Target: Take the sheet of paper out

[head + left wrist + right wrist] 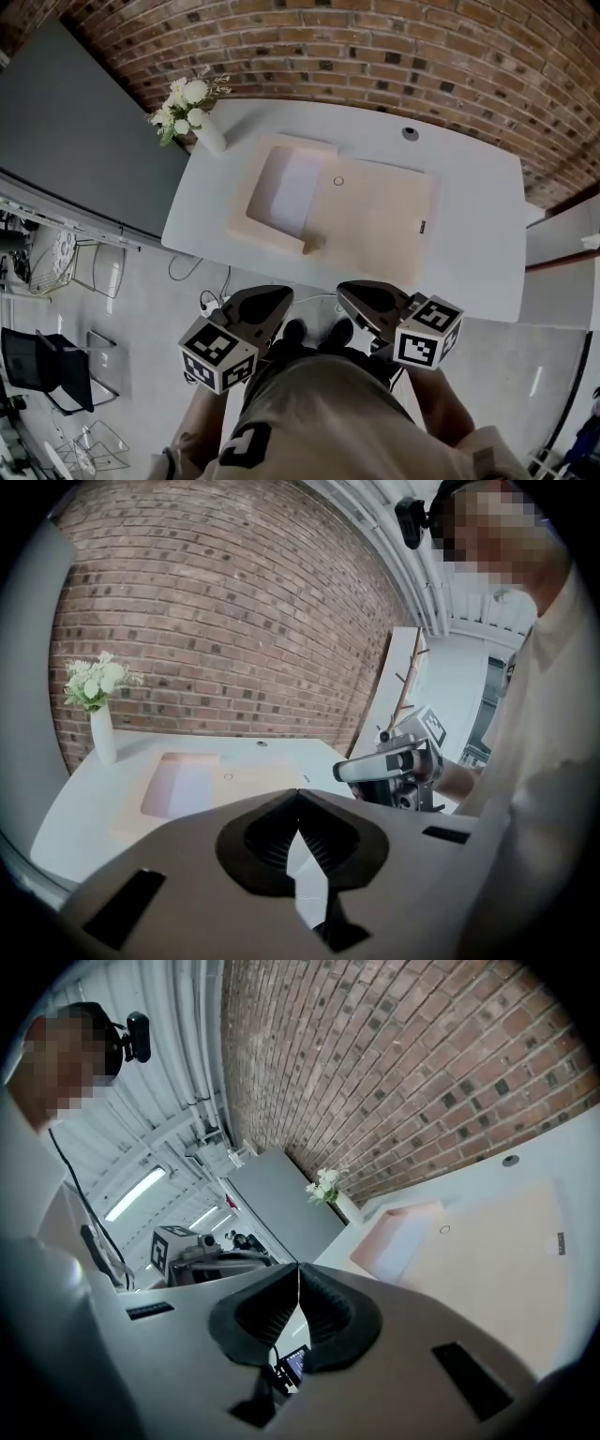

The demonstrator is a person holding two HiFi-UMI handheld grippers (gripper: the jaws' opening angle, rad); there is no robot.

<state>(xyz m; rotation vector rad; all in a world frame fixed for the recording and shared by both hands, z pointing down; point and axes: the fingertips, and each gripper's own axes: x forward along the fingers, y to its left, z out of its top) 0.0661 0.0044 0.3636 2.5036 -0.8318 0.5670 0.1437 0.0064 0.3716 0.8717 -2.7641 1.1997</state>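
On the white table (469,225) lies a pale beige box (375,220), opened flat. Its left half is a shallow tray with a white sheet of paper (295,187) inside. Both grippers hang short of the table's near edge, close to the person's body, apart from the box. My left gripper (275,296) has its jaws closed tip to tip with nothing between them, and so does my right gripper (350,292). In the left gripper view the shut tips (298,791) point toward the sheet (187,785). In the right gripper view the shut tips (298,1266) sit left of the box (497,1269).
A white vase of white flowers (195,114) stands at the table's far left corner. A round cable hole (410,133) sits near the brick wall. A grey panel (75,141) borders the table's left side. Wire chairs (66,375) stand on the floor at left.
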